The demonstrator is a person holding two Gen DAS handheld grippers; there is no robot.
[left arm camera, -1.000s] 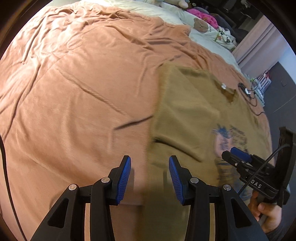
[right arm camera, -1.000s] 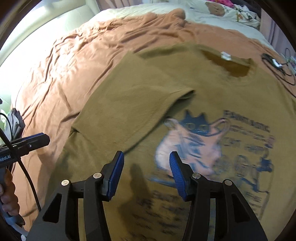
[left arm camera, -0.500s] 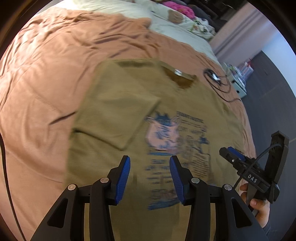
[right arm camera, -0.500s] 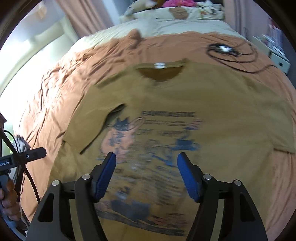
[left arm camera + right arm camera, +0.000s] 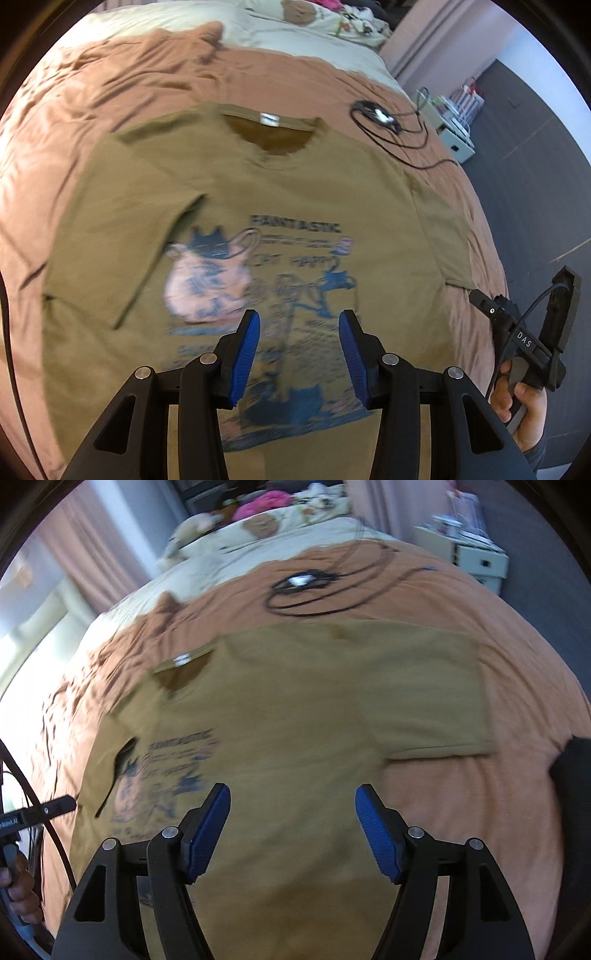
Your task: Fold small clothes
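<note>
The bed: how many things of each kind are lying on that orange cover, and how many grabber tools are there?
Olive T-shirt: 1
Black coiled cable: 1
Orange cover: 1
Handheld tools with blue jaws: 2, the left gripper and the right gripper
Total: 5

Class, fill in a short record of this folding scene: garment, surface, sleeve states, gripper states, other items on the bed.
garment: olive T-shirt, print side up
surface: orange bedspread
left sleeve: folded in over the chest
right sleeve: spread flat
left gripper: open, empty, above the print
right gripper: open, empty; jaws have just been opening
other: black cable beyond the collar
</note>
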